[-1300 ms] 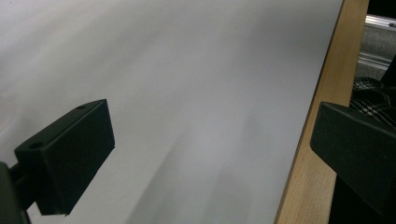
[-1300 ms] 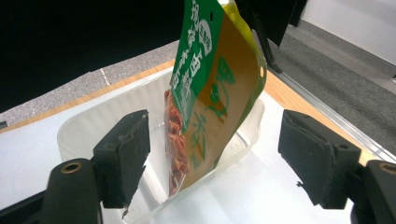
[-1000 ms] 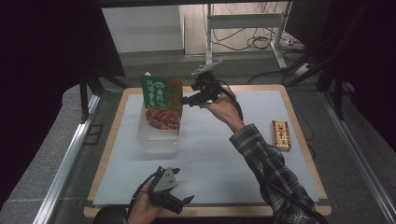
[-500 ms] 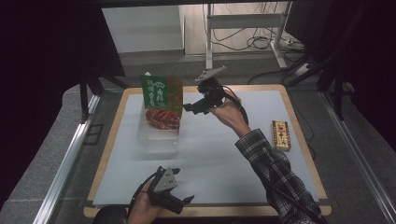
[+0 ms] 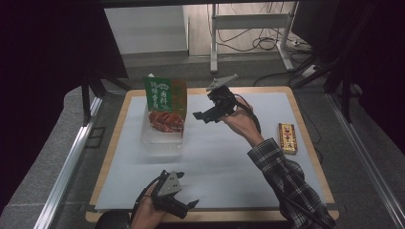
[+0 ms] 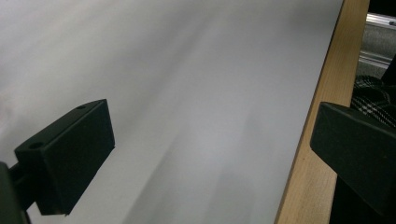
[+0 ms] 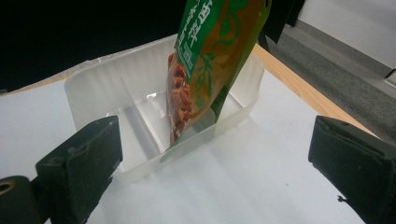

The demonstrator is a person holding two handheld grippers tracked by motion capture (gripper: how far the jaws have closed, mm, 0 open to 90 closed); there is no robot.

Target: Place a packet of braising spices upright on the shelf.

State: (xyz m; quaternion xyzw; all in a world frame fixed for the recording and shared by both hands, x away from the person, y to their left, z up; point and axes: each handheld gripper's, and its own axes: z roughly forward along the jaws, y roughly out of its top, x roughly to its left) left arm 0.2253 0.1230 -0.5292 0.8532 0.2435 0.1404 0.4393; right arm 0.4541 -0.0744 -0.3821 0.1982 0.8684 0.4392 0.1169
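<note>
Pouch: where the green and orange pouch (image 5: 165,102) stands, it rests on its lower edge inside the clear plastic tray (image 5: 160,143) at the far left of the tabletop (image 5: 224,162); nothing holds it.
Pouch axis: its long axis runs bottom to top, its top leaning toward the far edge and its printed face turned toward the person in the high view.
Right hand-held gripper: the right hand-held gripper (image 5: 206,114) hangs just right of the pouch, jaws pointing at it and spread wide; they have just been opening, with nothing between them.
Left hand-held gripper: the left hand-held gripper (image 5: 188,206) sits low at the near edge, jaws spread and empty, well apart from the tray.
High view alone: a small yellow and red box (image 5: 287,138) lies flat near the right edge; a plaid sleeve (image 5: 286,181) reaches in.
Right gripper view alone: the tray's inner divider (image 7: 135,121) shows; the pouch (image 7: 210,60) stands in the compartment nearer the wooden edge, its lower corner against the near wall.
Left gripper view alone: white sheet (image 6: 187,93) and wooden border (image 6: 317,140) between the jaws.
</note>
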